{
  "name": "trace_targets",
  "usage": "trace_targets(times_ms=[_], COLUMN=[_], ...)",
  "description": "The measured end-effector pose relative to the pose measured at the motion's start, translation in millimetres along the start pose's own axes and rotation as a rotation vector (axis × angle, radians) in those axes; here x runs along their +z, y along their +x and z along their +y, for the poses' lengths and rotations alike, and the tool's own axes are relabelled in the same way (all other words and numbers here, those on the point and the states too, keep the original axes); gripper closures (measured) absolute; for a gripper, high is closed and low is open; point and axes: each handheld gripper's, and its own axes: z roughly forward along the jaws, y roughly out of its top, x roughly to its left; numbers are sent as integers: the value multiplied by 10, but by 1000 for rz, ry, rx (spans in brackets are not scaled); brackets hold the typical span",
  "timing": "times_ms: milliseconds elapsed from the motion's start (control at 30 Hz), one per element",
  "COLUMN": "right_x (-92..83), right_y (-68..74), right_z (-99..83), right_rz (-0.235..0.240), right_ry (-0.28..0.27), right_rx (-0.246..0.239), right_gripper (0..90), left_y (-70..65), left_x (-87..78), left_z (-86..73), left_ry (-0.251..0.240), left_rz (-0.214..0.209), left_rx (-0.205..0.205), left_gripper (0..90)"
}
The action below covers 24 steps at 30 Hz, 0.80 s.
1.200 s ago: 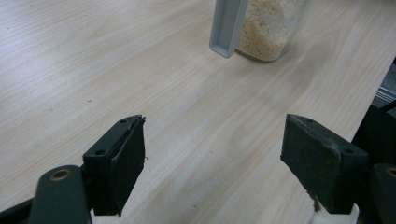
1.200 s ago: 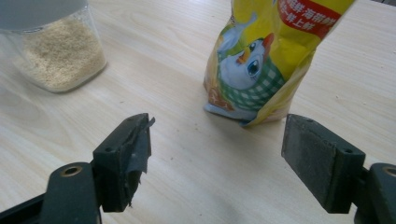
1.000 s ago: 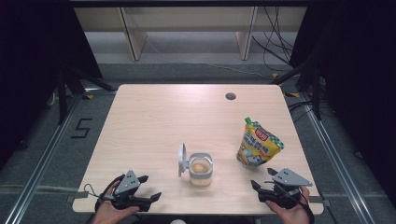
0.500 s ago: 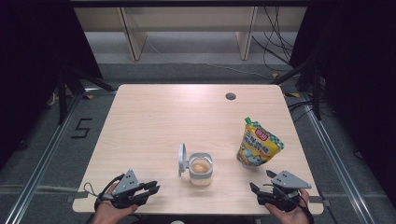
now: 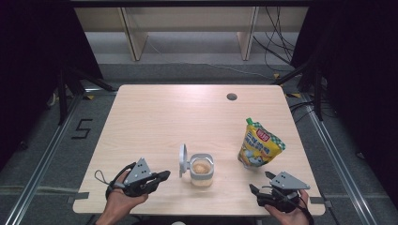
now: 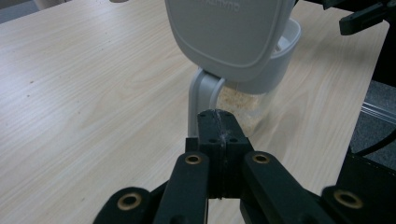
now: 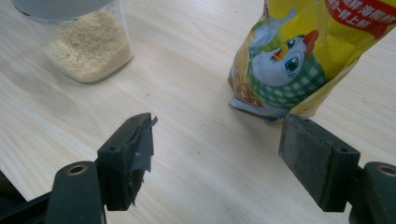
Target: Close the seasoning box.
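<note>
While the person's forearms enter from the near edge of the desk (image 5: 155, 117), the left gripper (image 5: 162, 176) lies low in the left hand (image 5: 123, 199), its jaws pointing across the desk toward the clear jar (image 5: 202, 170). Its jaws have just been closing and now meet pad to pad with nothing between them, as the left gripper view shows (image 6: 219, 135). Just beyond those closed tips stands the jar, holding pale crumbs, its grey hinged lid (image 5: 182, 160) flipped upright on the side facing the left gripper; the tips sit close to the lid's hinge arm (image 6: 201, 100), and whether they touch it cannot be told. On the jar's far side, the right gripper (image 5: 262, 185) rests in the right hand (image 5: 287, 214), jaws spread wide and empty (image 7: 219, 163). Beyond it, also to the jar's right, stands a yellow pouch (image 5: 259, 146) printed with a cartoon bird.
</note>
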Motion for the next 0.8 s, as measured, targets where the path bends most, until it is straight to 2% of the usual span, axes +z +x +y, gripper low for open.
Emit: trace_targets(times_ms=[33, 67, 100, 133, 167, 200, 267, 300, 367, 400, 433, 467, 500, 533, 567, 600, 700, 733, 767, 800], right_x=[-1, -8, -11, -9, -9, -9, -5, -5, -4, -4, -11, -1, 18, 8, 13, 15, 15, 11, 12, 12], right_y=[4, 20, 11, 11, 24, 28, 17, 16, 15, 16, 45, 23, 7, 5, 10, 4, 7, 9, 9, 10], right_z=[2, 3, 5, 5, 3, 2, 5, 5, 6, 5, 0, 3, 4, 7, 4, 5, 6, 4, 5, 5], right_rz=[-9, -15, -30, -27, -19, -18, -16, -16, -11, -11, -16, -14, 17, 4, 12, 14, 5, -1, -1, -1], right_ry=[0, 5, -4, -4, 8, 11, 5, 4, 10, 10, 19, 9, 9, 14, 16, 16, 12, 7, 7, 7], right_rx=[-9, -1, -22, -24, -5, -2, -17, -17, -18, -19, 10, -24, -31, -47, -35, -43, -43, -42, -42, -42], right_gripper=[272, 272, 272, 272, 272, 272, 272, 272, 272, 272, 272, 272, 272, 272, 272, 272, 272, 272, 272, 272], left_y=[11, 18, 12, 17, 26, 19, 14, 23, 10, 12, 4, 14, 14, 24, 19, 7, 9, -9, -12, -25], left_x=[15, 27, 47, 62, 66, 75, 99, 105, 124, 127, 141, 153, 157, 165, 167, 173, 190, 197, 201, 202], left_z=[24, 44, 62, 93, 121, 136, 180, 210, 255, 270, 286, 300, 311, 320, 327, 330, 363, 367, 385, 394], left_ry=[4, 8, -3, -4, 2, 3, 1, 1, 2, 9, 15, 15, 20, 19, 22, 23, 17, 14, 12, 13], left_rz=[0, -7, -7, -11, -6, -9, -24, -26, -31, -32, -34, -45, -49, -52, -43, -43, -46, -52, -47, -48], left_rx=[25, 20, 0, 0, 22, 16, 19, 38, 26, 39, 38, 50, 58, 70, 62, 40, 67, 49, 67, 60], left_gripper=[891, 891, 891, 891, 891, 891, 891, 891, 891, 891, 891, 891, 891, 891, 891, 891, 891, 891, 891, 891])
